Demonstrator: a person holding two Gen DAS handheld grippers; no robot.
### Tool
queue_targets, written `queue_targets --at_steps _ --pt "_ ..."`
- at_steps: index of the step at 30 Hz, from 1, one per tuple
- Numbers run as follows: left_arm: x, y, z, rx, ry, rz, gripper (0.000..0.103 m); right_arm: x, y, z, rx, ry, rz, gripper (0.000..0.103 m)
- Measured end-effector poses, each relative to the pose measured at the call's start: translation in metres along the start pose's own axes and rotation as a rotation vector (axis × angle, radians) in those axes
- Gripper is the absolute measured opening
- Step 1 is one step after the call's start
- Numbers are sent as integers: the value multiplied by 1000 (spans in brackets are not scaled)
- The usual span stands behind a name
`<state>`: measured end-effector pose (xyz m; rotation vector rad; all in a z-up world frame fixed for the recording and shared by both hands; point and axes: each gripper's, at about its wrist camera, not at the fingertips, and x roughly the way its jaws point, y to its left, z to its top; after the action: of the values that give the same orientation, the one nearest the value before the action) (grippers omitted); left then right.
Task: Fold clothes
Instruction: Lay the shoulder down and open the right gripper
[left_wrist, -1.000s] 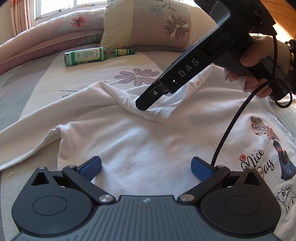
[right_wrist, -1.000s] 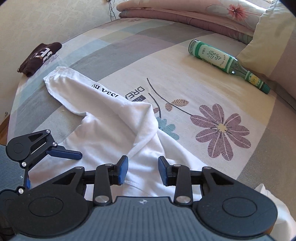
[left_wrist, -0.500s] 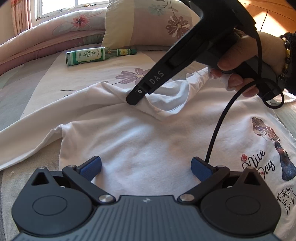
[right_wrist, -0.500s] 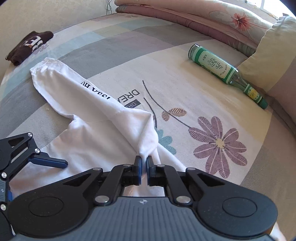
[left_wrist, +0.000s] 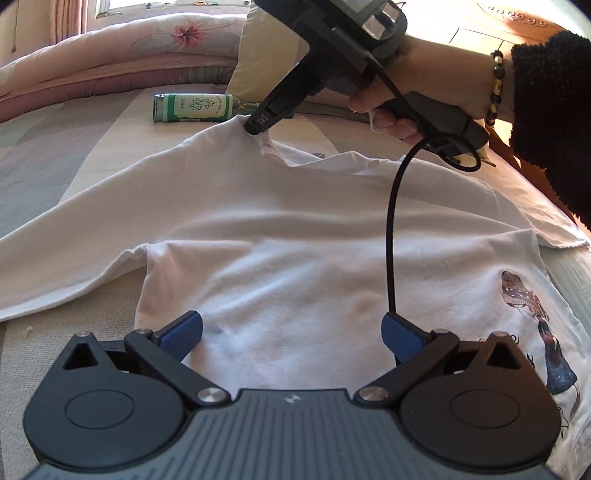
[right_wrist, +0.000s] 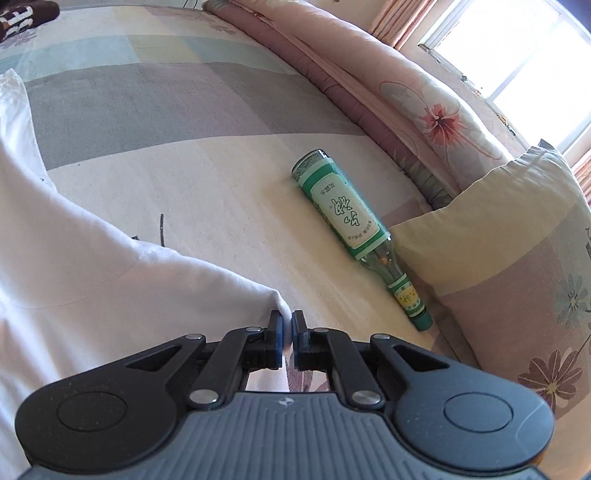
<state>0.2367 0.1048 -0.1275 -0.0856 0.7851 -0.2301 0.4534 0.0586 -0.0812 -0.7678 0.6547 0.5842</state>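
a white shirt (left_wrist: 295, 229) lies spread and rumpled on the bed (right_wrist: 184, 110), no fold yet visible. the right hand-held gripper (right_wrist: 287, 334) pinches its edge near a bottle (right_wrist: 351, 221); the left hand-held gripper (left_wrist: 291, 332) hovers agape above it.

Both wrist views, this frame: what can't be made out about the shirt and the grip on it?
- Left wrist view: the printed picture on the white shirt is cut off by the right edge and the left gripper body.
- Right wrist view: the pinched cloth in the right gripper is hidden between the pads.
- Both views: the shirt's left sleeve runs off the frame edge.
- Bottle label: too small to read.
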Motion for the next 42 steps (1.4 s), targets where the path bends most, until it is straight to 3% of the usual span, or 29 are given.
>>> queue_targets --at_steps 4,7,14,20,26,37,42 --pt "-2 6 1 -44 -3 -38 102 15 -8 5 80 -32 -15 9" --pt "-4 5 1 -37 -7 -39 102 -1 -24 -12 143 -35 -12 25" --pt "-9 4 2 -25 -33 -80 102 -49 -63 -62 273 -32 -12 42" --pt "-14 -12 0 50 -55 -163 102 -83 -90 -128 386 12 -57 44" --pt "-7 -18 -1 79 -49 -178 102 -97 -124 -189 570 19 -103 44" --pt "2 -18 -4 85 -11 -146 102 -73 -76 -220 391 125 -103 44" --pt "5 -18 -5 95 -6 -134 102 -73 -91 -198 332 99 -95 49"
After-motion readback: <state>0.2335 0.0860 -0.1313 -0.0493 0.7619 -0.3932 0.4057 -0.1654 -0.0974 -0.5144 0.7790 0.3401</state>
